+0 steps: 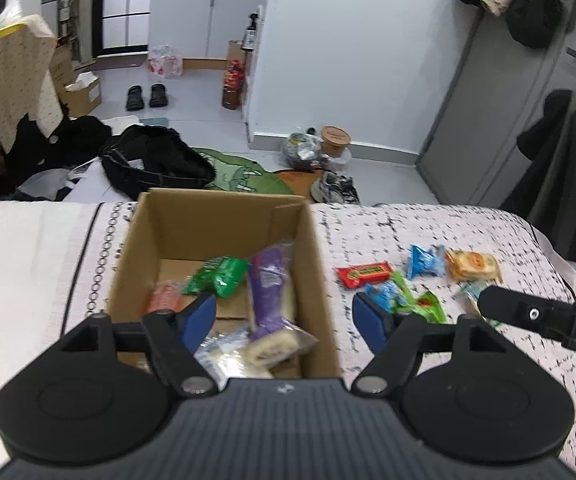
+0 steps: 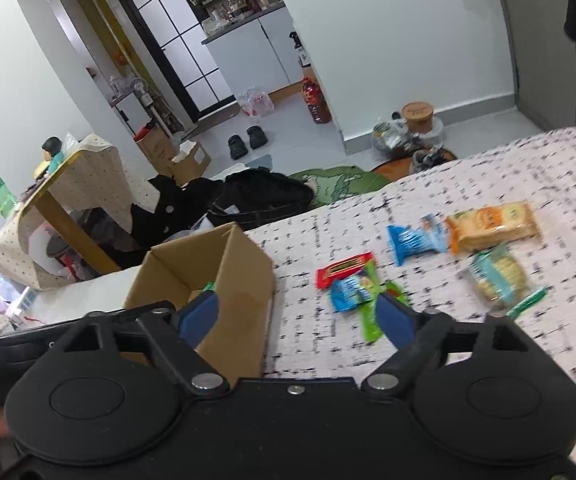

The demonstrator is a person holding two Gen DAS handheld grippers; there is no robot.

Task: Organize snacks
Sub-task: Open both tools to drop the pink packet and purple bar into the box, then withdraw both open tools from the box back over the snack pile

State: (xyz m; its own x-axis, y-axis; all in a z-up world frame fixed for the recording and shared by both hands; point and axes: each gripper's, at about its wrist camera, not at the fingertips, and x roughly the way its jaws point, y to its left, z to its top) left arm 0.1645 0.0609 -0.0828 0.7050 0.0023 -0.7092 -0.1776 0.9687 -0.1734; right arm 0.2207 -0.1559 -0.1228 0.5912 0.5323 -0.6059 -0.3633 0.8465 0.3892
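An open cardboard box (image 1: 320, 256) stands on the patterned bed cover and holds a purple packet (image 1: 268, 288), a green packet (image 1: 220, 274) and other snacks. My left gripper (image 1: 286, 320) is open and empty above the box's right wall. To the right lie a red bar (image 1: 364, 274), blue packets (image 1: 424, 262), an orange cracker pack (image 1: 474, 266) and green wrappers. My right gripper (image 2: 298, 316) is open and empty, between the box (image 2: 244, 280) and the loose snacks: the red bar (image 2: 344, 268), a blue packet (image 2: 412, 240), the cracker pack (image 2: 492, 226).
The bed cover (image 1: 408, 224) ends at the far edge, beyond which the floor holds a black bag (image 1: 156, 164), shoes and a green mat. A covered table (image 2: 68, 184) stands at the left. The right gripper's body (image 1: 544, 316) shows at the right of the left wrist view.
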